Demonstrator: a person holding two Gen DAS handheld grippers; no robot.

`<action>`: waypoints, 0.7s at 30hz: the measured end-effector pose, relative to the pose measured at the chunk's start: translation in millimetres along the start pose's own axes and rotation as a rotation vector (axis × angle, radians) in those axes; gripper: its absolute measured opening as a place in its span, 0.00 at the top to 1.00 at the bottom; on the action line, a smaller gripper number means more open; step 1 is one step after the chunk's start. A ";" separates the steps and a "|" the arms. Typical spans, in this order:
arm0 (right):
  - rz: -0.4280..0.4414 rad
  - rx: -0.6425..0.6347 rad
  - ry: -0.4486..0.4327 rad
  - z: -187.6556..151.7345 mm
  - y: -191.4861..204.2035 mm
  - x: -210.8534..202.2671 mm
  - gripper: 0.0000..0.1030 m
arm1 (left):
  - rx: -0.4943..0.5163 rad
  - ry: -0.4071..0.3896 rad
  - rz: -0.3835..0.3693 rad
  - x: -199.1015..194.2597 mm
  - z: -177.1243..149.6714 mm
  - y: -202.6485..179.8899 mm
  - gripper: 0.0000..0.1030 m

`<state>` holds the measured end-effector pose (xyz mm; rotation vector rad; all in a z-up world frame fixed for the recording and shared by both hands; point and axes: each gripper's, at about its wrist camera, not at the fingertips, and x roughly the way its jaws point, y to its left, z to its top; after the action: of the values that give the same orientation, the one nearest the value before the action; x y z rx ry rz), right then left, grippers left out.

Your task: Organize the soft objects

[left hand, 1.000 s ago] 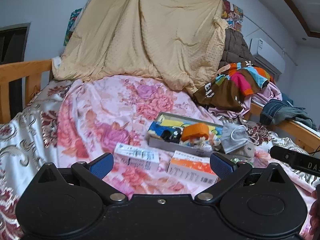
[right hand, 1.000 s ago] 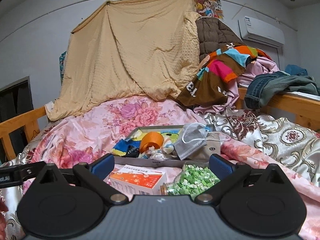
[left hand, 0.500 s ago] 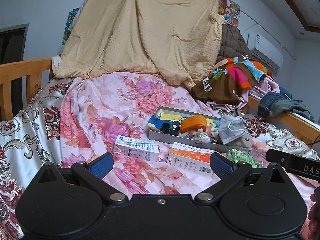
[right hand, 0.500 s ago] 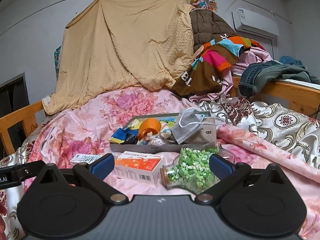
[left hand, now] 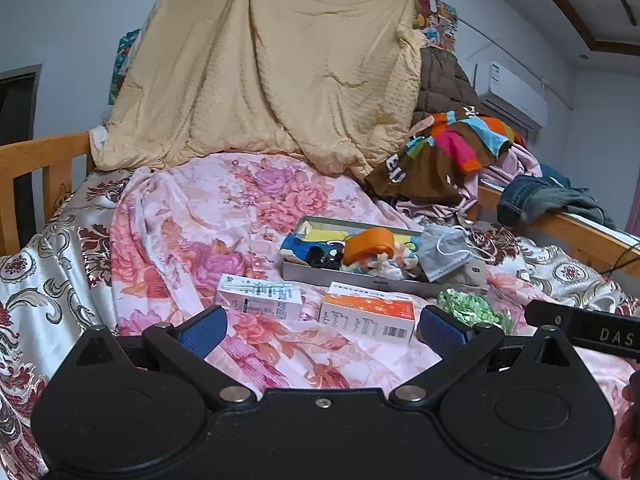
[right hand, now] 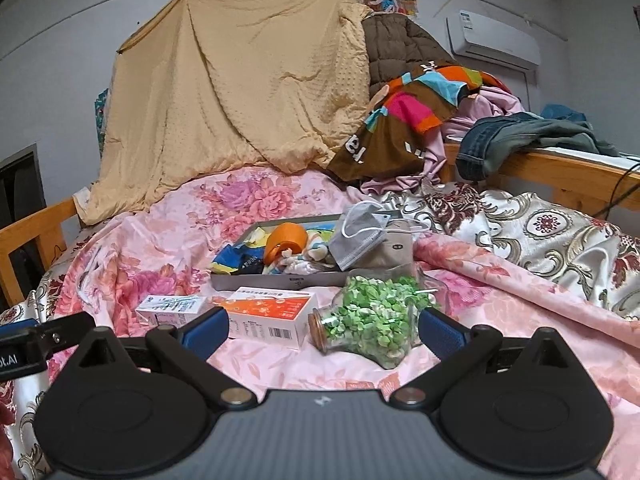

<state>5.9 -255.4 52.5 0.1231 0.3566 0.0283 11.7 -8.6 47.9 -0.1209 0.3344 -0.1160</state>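
- A grey face mask (right hand: 357,235) is draped over the right end of a flat grey tray (right hand: 280,280) (its white ear loops hang loose).
- The tray is set on a pink flowered bedspread (left hand: 192,216) in the middle of the bed.
- An orange tape roll (right hand: 285,241), some blue and yellow cloth (right hand: 232,261) and a small white soft toy (right hand: 298,266) are piled inside the tray.
- Just in front of the tray, an orange and white box (left hand: 368,312) is laid flat, with a white box (left hand: 258,296) to its left.
- A glass jar of green bits (right hand: 372,320) is tipped on its side next to the orange and white box, on its right.
- The left gripper (left hand: 320,330) is held low over the bedspread, spread wide, with nothing between its blue pads (left hand: 202,330).
- The right gripper (right hand: 322,330) is also spread wide and nothing is held (the jar is seen just past its pads).
- A tan blanket (left hand: 272,80) is hung at the back, and a heap of bright clothes (right hand: 420,112) is piled beside it.
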 end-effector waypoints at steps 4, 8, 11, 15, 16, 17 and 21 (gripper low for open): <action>-0.008 0.007 0.008 -1.6 -1.3 -0.2 0.00 | 0.009 0.005 -0.003 -0.4 -2.1 -2.3 0.01; -0.009 0.006 0.012 -2.9 -2.0 -1.0 0.00 | 0.009 0.005 -0.002 -0.2 -2.7 -2.2 0.01; -0.011 0.004 0.020 -5.0 -1.9 -0.2 0.00 | 0.008 0.009 -0.001 -0.6 -3.8 -2.5 0.01; -0.011 0.001 0.026 -7.4 -1.0 1.2 0.00 | 0.010 0.014 -0.002 0.0 -4.6 -2.1 0.01; -0.012 0.000 0.025 -7.7 -0.7 1.3 0.00 | 0.010 0.015 -0.002 0.3 -4.6 -1.9 0.01; -0.013 -0.001 0.025 -7.5 -0.5 1.2 0.00 | 0.010 0.018 -0.002 1.0 -4.3 -1.9 0.01; -0.012 -0.001 0.027 -7.5 -0.6 1.2 0.00 | 0.014 0.026 0.001 1.6 -5.4 -1.6 0.01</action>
<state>4.5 -255.1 45.0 0.1196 0.3840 0.0187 11.2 -10.9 42.5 -0.1058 0.3592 -0.1192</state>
